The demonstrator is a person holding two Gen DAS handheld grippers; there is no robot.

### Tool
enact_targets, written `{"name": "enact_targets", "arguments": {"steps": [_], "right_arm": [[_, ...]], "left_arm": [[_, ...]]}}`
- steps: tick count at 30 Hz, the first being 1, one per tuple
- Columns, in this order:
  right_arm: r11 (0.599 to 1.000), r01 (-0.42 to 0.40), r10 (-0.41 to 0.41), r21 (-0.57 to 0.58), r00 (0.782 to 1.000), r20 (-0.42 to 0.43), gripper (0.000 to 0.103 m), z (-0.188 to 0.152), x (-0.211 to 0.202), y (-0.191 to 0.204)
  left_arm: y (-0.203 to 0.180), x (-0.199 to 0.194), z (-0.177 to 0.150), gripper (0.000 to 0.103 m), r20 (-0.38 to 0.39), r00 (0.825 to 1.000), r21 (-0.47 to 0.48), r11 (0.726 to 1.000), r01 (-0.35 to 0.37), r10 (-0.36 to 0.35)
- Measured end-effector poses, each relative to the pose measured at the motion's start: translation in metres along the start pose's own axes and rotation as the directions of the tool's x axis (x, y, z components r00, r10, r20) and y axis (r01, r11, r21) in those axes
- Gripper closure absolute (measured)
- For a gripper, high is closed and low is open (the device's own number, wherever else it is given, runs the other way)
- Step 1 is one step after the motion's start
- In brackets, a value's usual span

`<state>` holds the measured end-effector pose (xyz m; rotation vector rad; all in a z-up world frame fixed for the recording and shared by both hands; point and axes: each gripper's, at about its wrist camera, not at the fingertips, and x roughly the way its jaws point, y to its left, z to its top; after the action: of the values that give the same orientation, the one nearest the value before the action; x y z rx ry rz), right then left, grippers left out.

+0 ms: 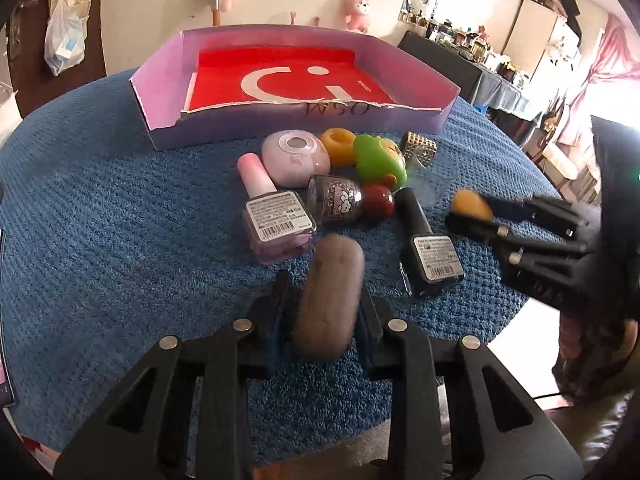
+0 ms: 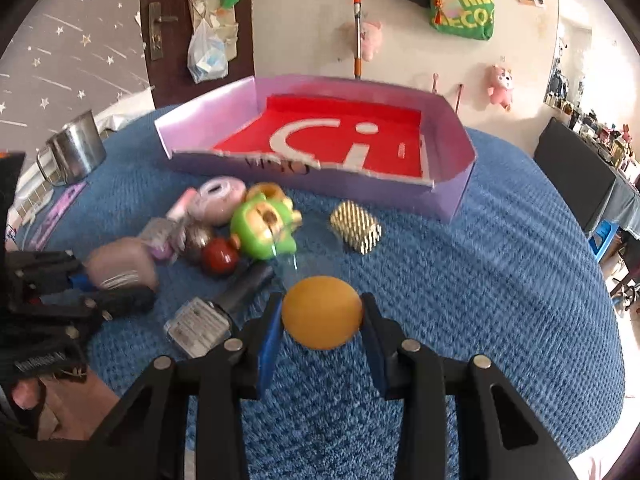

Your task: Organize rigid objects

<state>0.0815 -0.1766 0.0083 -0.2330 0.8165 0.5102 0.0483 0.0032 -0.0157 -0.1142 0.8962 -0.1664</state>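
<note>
In the left wrist view, the left gripper [image 1: 326,316] at lower centre is clenched on a brownish oval case [image 1: 330,298], its pads pressing on both sides. Above it on the blue cloth [image 1: 100,220] lie a pink nail polish bottle [image 1: 276,216] and a black nail polish bottle [image 1: 428,256]. The purple box [image 1: 296,120] stands at upper centre.

In the right wrist view, the right gripper [image 2: 322,316] at lower centre grasps an orange ball [image 2: 322,311] between its blue pads. A green toy [image 2: 264,230] and a gold studded block [image 2: 356,226] lie in the middle of the frame, in front of the box. A metal cup [image 2: 74,152] stands at the left.
</note>
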Motion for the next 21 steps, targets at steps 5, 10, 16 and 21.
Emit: {"name": "enact_targets", "arguments": {"steps": [5,10,16,21], "right_arm": [[1.0,0.011,-0.011,0.007,1.0,-0.002,0.061,-0.006,0.003,-0.001],[1.0,0.004,-0.004,0.013,1.0,0.001,0.063,-0.007,0.002,-0.001],[1.0,-0.019,0.018,0.021,0.999,0.052,0.063,0.002,-0.011,-0.002],[0.999,-0.047,0.047,0.005,0.995,0.093,0.063,0.018,-0.021,0.001]], "left_arm": [[-0.002,0.003,0.001,0.076,0.006,1.0,0.005,1.0,-0.012,0.012],[0.001,-0.004,-0.001,0.083,0.022,1.0,-0.02,1.0,0.006,-0.005],[-0.004,-0.018,0.006,0.084,0.066,0.998,0.002,1.0,0.003,-0.004],[-0.006,-0.029,0.026,0.084,0.111,0.994,0.027,1.0,-0.012,0.009]]}}
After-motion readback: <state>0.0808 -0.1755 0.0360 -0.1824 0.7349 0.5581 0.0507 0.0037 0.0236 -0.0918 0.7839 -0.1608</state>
